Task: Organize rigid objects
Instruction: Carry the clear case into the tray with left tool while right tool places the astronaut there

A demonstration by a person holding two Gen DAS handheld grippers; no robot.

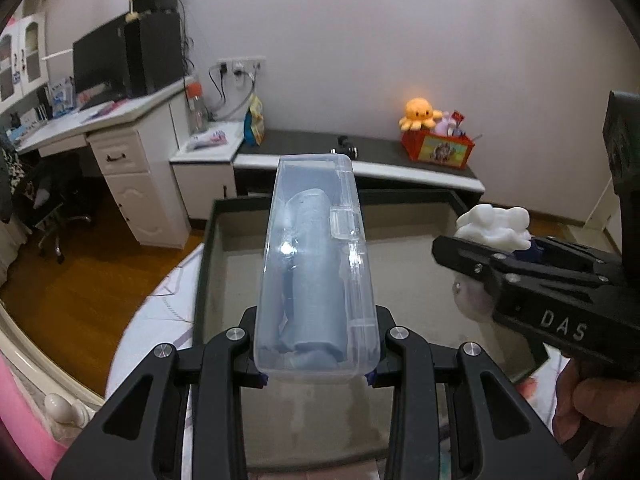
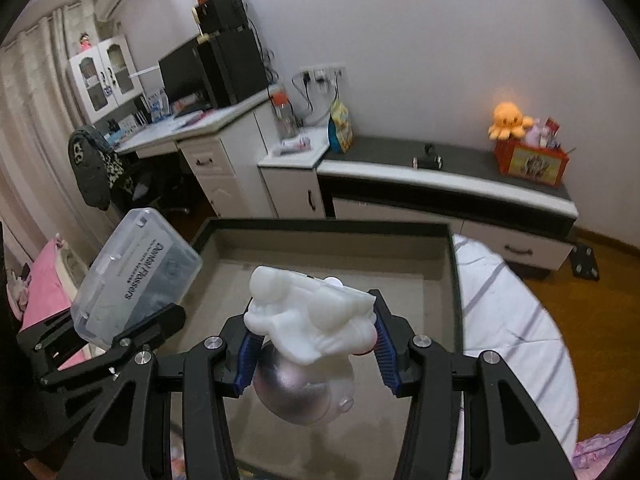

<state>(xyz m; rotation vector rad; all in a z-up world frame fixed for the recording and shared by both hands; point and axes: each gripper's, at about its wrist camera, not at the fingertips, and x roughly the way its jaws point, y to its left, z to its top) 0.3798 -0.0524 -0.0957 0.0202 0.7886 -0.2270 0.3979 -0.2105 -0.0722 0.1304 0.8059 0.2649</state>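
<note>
Clear box (image 1: pixel 316 264), white figurine (image 2: pixel 304 312), orange octopus plush (image 1: pixel 420 114).

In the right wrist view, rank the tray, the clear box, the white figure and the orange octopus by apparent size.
1. Tray
2. Clear box and white figure: look alike, unranked; both sit close to the camera
3. Orange octopus, far off

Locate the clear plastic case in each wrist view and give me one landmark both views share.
Left wrist view: the clear plastic case fills the centre, clamped at its near end by the left gripper, above the dark-rimmed tray.
Right wrist view: the case sits at the left edge, label side showing, held by the left gripper.
Shared landmark: the orange octopus plush on the far cabinet.
</note>
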